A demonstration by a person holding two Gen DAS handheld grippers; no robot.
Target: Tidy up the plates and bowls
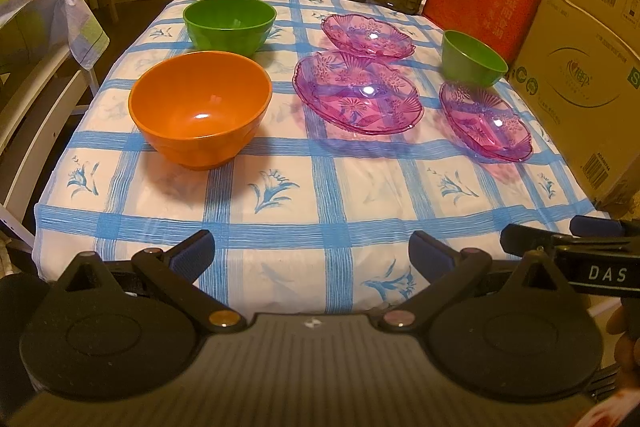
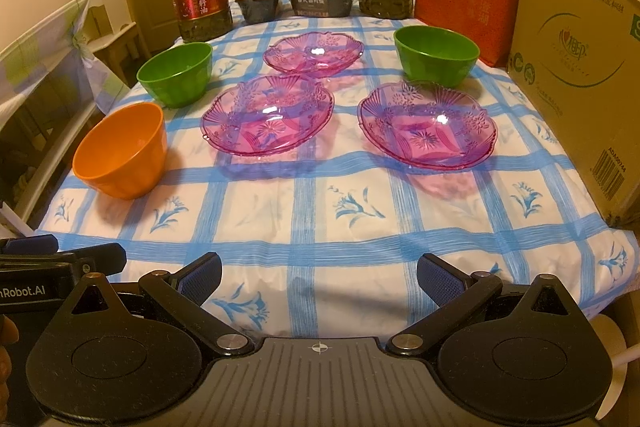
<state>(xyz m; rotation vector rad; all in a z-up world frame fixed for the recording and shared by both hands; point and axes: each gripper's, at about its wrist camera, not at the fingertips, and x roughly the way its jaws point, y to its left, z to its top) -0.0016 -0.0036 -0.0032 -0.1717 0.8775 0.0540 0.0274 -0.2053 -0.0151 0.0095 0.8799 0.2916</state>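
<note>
Three pink plates and three bowls sit apart on my desk (image 2: pixel 320 219), all placed here against the middle pink plate (image 2: pixel 267 115). Just behind it lies the far pink plate (image 2: pixel 314 51); to its right, near the cardboard box (image 2: pixel 576 75), the right pink plate (image 2: pixel 427 125). Behind that one stands the small green bowl (image 2: pixel 436 55). To the middle plate's left are the orange bowl (image 2: pixel 122 151) and, further back, the large green bowl (image 2: pixel 175 73). My left gripper (image 1: pixel 312 257) and right gripper (image 2: pixel 319 277) hang at the near desk edge, jaws wide and holding nothing.
</note>
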